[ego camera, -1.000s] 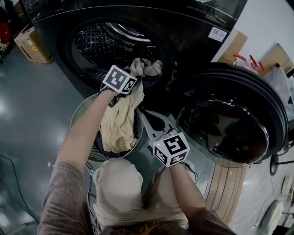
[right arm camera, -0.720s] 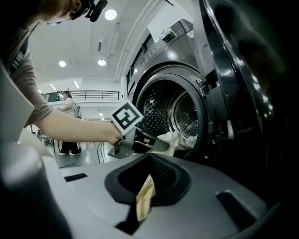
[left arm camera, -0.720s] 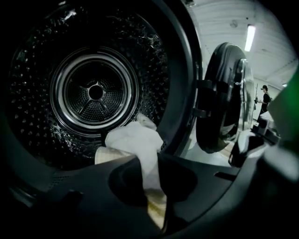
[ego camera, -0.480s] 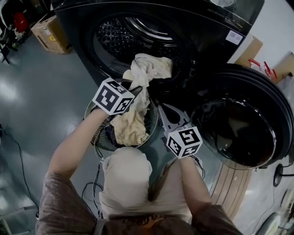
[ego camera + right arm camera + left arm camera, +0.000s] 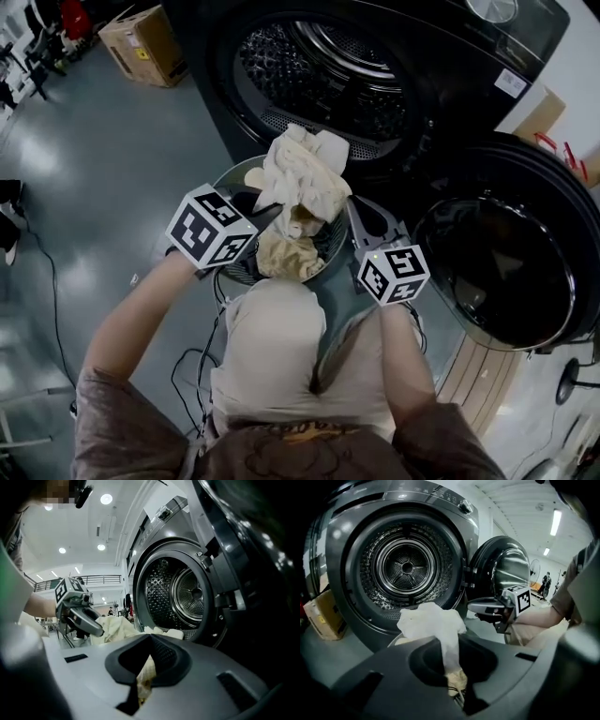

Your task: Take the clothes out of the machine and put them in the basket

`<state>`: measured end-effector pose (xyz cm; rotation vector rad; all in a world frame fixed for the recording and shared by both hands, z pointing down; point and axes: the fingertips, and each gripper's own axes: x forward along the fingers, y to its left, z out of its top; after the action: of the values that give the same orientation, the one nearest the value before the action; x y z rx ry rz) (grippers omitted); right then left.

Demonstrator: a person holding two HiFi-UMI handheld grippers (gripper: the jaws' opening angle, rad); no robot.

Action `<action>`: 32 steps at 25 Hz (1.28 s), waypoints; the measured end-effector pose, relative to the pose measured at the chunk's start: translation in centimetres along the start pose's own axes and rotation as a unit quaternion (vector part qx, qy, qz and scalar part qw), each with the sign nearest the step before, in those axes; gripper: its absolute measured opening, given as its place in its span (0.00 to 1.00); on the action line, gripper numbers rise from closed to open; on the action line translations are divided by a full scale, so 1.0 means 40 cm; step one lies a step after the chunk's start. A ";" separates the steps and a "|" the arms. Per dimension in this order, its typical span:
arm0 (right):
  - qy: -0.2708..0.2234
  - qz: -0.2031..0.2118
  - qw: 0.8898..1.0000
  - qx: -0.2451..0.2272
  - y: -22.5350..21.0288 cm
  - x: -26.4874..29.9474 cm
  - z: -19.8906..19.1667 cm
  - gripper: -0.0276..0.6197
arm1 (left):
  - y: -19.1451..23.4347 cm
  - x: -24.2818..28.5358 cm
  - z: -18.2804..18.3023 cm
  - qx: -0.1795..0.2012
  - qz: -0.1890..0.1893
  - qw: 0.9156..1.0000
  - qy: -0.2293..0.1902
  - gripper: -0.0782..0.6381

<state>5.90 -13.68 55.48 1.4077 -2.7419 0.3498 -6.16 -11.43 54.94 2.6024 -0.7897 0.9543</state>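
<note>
A cream cloth hangs bunched over the round grey basket, clear of the machine's drum. My left gripper is shut on it; its jaws have just been closing, and the cloth runs down between them. A tan cloth lies in the basket. My right gripper hovers at the basket's right rim, shut, gripping nothing that I can see. The drum looks bare inside.
The machine's round door stands swung open to the right. A cardboard box sits on the floor at the left of the machine. Cables trail by the person's knees, right behind the basket.
The left gripper has drawn the cream cloth back out of the drum mouth and up over the basket. The right gripper has stayed where it was.
</note>
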 end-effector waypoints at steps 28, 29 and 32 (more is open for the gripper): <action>0.032 0.008 0.995 0.091 0.139 0.114 0.225 0.04 | 0.078 -0.150 -0.018 -0.087 -0.027 0.991 0.094 0.47; 0.040 0.009 0.995 0.093 0.150 0.116 0.264 0.04 | 0.084 -0.177 0.011 -0.094 -0.026 0.991 0.093 0.47; 0.068 0.014 0.993 0.095 0.189 0.101 0.399 0.04 | 0.086 -0.275 0.115 -0.125 -0.027 0.988 0.084 0.47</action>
<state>-1.49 -16.14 39.12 1.3305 -2.6796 0.6959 -12.74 -11.71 44.44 2.2845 -0.7378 0.9762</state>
